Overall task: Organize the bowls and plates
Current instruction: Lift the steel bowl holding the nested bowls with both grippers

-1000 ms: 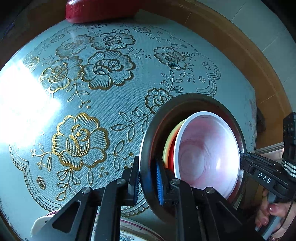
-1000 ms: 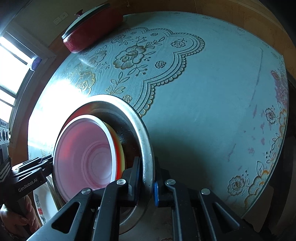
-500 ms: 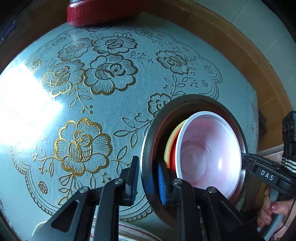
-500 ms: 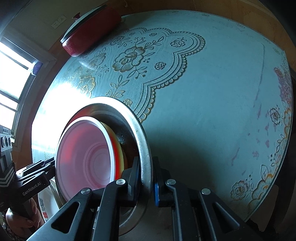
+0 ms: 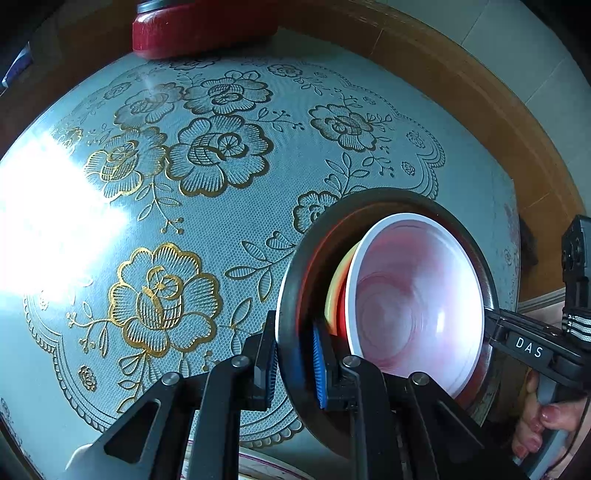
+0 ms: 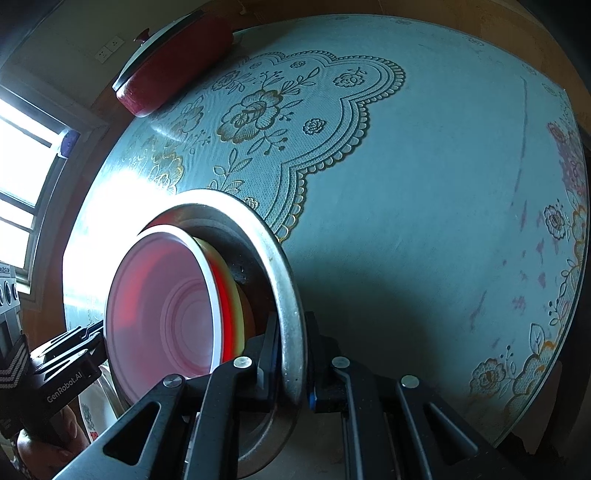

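Left gripper [image 5: 295, 363] clamped on rim of metal bowl [image 5: 291, 280] at its 7 o'clock; right gripper [image 6: 293, 363] clamped on the opposite rim [image 6: 291, 306]; bowl held tilted above the blue floral tablecloth [image 5: 221, 206], white-rimmed pink bowl [image 5: 413, 306] and yellow bowl [image 5: 338, 280] nested inside; grips unchanged from a second ago, but the red lidded pot [image 5: 199, 26] at 12 o'clock shows more fully; patterned plate [image 6: 92, 410] at 8 o'clock, partly hidden.
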